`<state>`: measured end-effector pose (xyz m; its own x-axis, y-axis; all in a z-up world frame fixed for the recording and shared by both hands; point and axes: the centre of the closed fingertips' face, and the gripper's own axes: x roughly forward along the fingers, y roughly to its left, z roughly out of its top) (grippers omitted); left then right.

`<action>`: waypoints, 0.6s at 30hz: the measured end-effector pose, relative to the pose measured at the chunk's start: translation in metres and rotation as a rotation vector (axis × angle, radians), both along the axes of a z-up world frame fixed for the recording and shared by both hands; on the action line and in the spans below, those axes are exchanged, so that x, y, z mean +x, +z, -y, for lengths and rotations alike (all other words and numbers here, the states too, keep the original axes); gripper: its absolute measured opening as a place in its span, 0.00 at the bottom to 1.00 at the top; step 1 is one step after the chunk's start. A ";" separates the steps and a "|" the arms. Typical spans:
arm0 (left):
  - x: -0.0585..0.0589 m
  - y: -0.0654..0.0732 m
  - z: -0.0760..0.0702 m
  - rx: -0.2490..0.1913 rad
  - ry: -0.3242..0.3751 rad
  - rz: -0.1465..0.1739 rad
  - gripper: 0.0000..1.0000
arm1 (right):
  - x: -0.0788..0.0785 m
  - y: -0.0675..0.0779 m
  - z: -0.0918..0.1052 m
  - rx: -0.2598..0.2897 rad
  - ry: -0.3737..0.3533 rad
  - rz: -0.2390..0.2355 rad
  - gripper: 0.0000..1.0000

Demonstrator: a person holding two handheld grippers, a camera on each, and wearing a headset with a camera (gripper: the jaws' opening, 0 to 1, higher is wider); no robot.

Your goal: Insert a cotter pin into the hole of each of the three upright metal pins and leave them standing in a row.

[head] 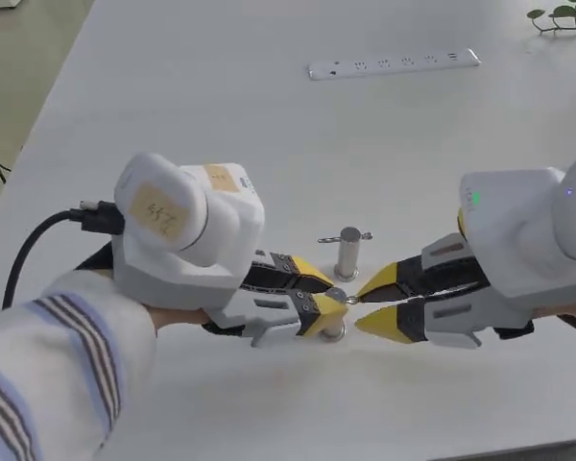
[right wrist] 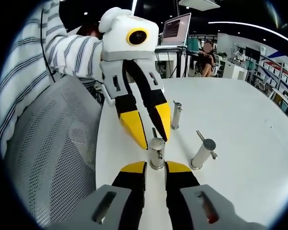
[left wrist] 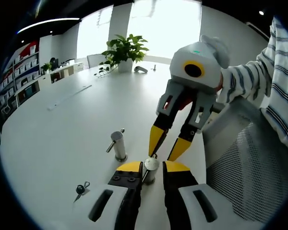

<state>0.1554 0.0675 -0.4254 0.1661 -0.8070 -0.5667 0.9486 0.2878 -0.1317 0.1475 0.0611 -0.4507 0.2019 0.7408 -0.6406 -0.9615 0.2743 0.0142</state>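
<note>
Head view: the left gripper has its jaws closed to the width of the front metal pin, apparently clamping it upright. The right gripper faces it from that pin's far side, jaws slightly apart and gripping nothing I can make out. A small cotter pin sits at the pin's head, beside the right tips. Just behind stands a second metal pin, already cottered.

I judge the second cotter is being seated. Next it needs a straight push through the hole, then the third metal pin and the loose cotter pin lying nearby.
</note>
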 end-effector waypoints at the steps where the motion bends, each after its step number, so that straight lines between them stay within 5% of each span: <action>1: -0.001 0.001 -0.002 -0.001 0.001 0.000 0.17 | 0.000 -0.001 -0.001 0.006 -0.002 -0.003 0.11; 8: -0.018 0.004 -0.017 -0.010 -0.008 0.033 0.39 | 0.004 -0.002 -0.014 0.065 -0.018 -0.023 0.20; 14: -0.037 0.005 -0.030 -0.057 0.044 -0.033 0.54 | 0.003 -0.005 -0.024 0.095 -0.006 -0.040 0.21; 18: -0.043 0.002 -0.036 -0.054 0.064 -0.036 0.56 | 0.001 -0.010 -0.028 0.091 0.011 -0.041 0.22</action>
<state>0.1127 0.1040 -0.4232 0.1989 -0.8251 -0.5289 0.9227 0.3395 -0.1826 0.1480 0.0886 -0.4603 0.1682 0.7983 -0.5783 -0.9626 0.2593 0.0780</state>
